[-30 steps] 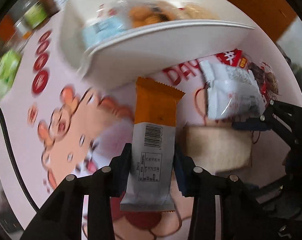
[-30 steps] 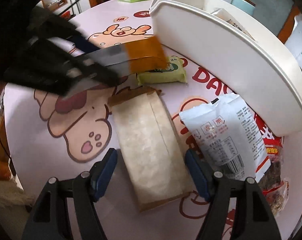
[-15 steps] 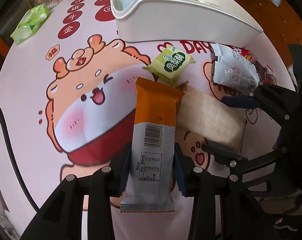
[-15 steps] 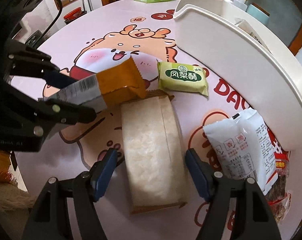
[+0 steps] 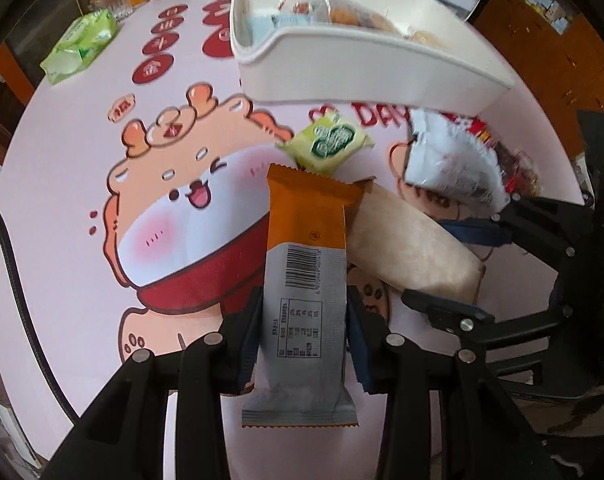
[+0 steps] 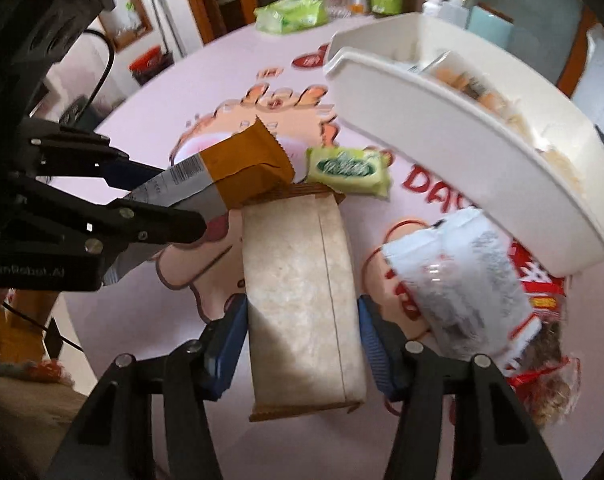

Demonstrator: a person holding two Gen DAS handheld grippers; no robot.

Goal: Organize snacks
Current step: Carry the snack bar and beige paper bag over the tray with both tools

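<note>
Round pink table (image 5: pixel 62 168) with a big cartoon animal printed on it, carrying everything. Long white bin (image 5: pixel 365 68) near the far edge, with blurry snack packs inside (cookies, maybe; too blurred to tell). Tan paper pack (image 6: pixel 302 296) lying flat nearer the close edge, between the blue pads (image 6: pixel 228 344) of the right gripper (image 6: pixel 302 344); pads touching both its sides, so squeezed onto it. Orange and grey snack bar (image 5: pixel 305 280) pinched in the left gripper (image 5: pixel 303 340), held up above the table, orange end over the far end of the tan pack. White crinkly bag (image 6: pixel 457 280) just beside the tan pack, toward the right edge, lying partly on a red and clear packet (image 6: pixel 541 364), close under the bin's wall. Green tissue pack (image 5: pixel 80 46) well apart, at the far left edge. Small yellow-green pack (image 6: pixel 347 170) flat on the table between the bin and the tan pack, just beside the bar's orange tip
</note>
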